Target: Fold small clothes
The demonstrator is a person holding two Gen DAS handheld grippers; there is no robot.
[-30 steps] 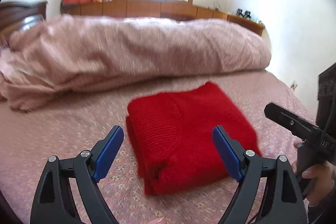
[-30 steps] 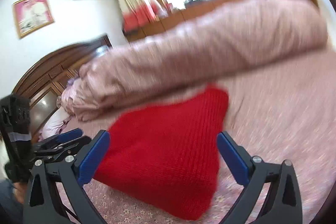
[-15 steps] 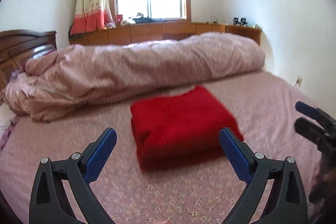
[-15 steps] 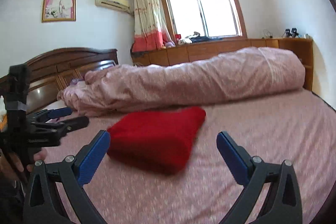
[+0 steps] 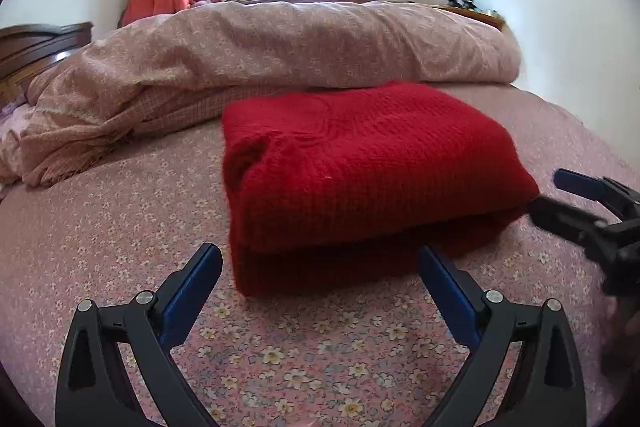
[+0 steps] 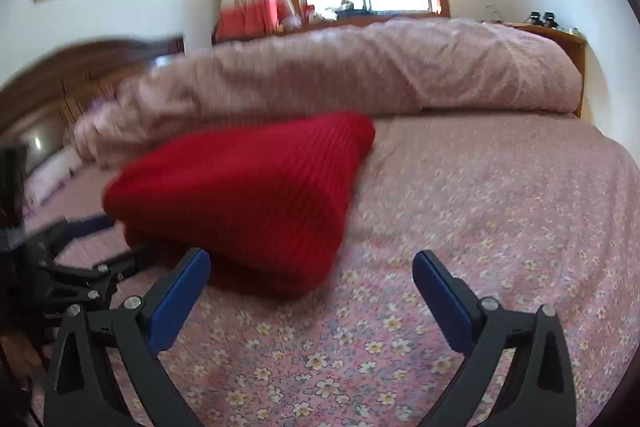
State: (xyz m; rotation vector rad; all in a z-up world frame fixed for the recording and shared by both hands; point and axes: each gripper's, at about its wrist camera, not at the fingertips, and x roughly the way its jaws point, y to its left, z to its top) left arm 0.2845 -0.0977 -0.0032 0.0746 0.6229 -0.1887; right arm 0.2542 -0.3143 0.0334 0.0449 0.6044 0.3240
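Flanking the folded red sweater (image 5: 360, 171) (rolled duvet (image 5: 304, 47) apparently touching behind), both grippers gape empty.

Left gripper (image 5: 320, 259): two matte black plastic arms, triangular cut-out in each, silver screw heads at the pivots, flat blue pads (image 5: 192, 291) on the inner faces of the fingers. Right gripper (image 6: 311, 267): identical build, black arms with triangular cut-outs, silver screws, blue pads (image 6: 178, 301). Faint pale lettering on the black body at the left edge of the right wrist view, unreadable. Blurred skin tone beside it, lower left corner.
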